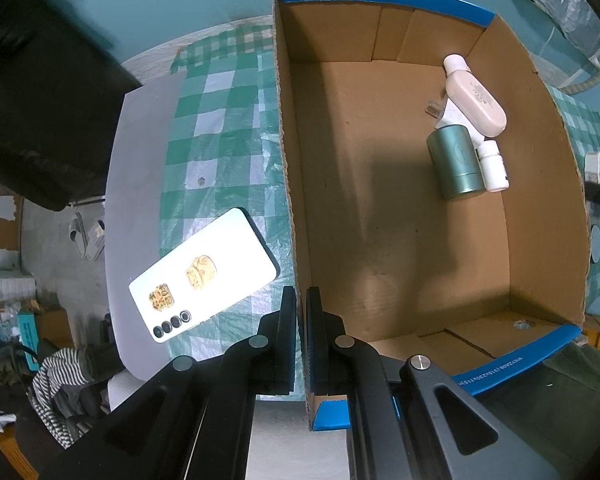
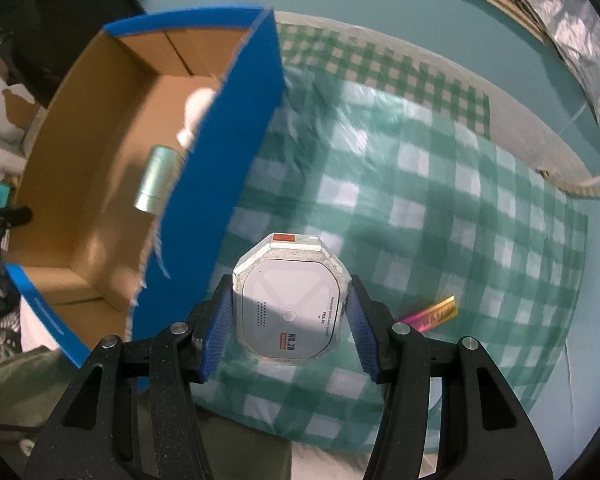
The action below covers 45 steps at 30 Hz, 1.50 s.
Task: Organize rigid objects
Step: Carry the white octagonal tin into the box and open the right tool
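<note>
I count one cardboard box point(image 1: 400, 208), open at the top with blue edging. Inside it I make out three containers for certain: one pale pink bottle point(image 1: 476, 98), one teal tin point(image 1: 456, 164) and one small white bottle point(image 1: 493, 166). There is also one small clear item point(image 1: 434, 109) beside the pink bottle, too small for me to name. Outside the box, I see one white phone point(image 1: 204, 280) with two gold stickers on its back, one white octagonal box point(image 2: 290, 300), and one shiny pink-and-gold wrapper point(image 2: 430, 315). One green checked cloth point(image 2: 420, 208) lies under all of it. Two claws, one per hand.
</note>
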### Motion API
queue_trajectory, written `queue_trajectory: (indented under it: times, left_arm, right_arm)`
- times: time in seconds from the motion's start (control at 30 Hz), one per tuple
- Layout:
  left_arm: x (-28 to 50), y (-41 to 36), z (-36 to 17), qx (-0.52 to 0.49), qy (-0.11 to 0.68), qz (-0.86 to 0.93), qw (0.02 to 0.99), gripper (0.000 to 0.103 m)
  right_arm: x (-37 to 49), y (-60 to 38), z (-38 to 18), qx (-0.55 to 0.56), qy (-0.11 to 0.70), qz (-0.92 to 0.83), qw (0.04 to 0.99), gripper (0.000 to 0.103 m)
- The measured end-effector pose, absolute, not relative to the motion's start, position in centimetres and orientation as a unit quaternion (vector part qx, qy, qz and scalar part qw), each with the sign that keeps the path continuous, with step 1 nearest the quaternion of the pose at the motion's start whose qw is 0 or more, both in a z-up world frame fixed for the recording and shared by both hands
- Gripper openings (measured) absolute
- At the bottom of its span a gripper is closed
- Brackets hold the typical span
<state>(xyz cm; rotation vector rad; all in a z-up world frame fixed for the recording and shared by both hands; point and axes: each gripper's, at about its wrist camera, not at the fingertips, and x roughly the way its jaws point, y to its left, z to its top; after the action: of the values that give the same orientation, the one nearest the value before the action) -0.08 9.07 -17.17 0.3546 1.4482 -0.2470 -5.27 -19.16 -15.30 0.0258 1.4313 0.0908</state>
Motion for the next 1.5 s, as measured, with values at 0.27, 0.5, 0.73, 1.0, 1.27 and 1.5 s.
queue_trajectory:
  times: [0.27,0.5,0.73,1.0,1.27,1.5]
  left_arm:
    - [-0.1,9.1,-17.2,0.159,0.658,-0.107,0.728,0.004]
    - [-0.1,9.1,-17.2,0.162,0.658,-0.109,0.727,0.004]
    - [0.0,9.1,-17.1,0.162,0.657,-0.11,0.728,0.004]
    - [0.0,9.1,-17.1,0.162,0.657,-0.109,0.728,0.004]
    - [-0.1,9.1,-17.2,0.16,0.658,-0.109,0.728,0.004]
    - [-0.1,9.2,-17.2,0.158,0.659,-0.109,0.728,0.004]
  right_arm:
    - [-3.1,-17.6,-13.7,-0.004,0.638,0.07,0.767,0.054]
    - [-1.0,-15.4,-12.3,-0.027,0.619,0.095,0.779,0.054]
    - [0.8,-12.4,-12.1,-0.049,0.611,0.123,0.78,0.054]
    - [1.8,-9.6,-13.8,-0.077,0.62,0.149,0.767,0.054]
    - [2.1,-8.8,-15.6,-0.087,0.635,0.154,0.752,0.054]
    - [2.2,-9.0,-16.4,-0.084,0.646,0.151,0.743,0.055]
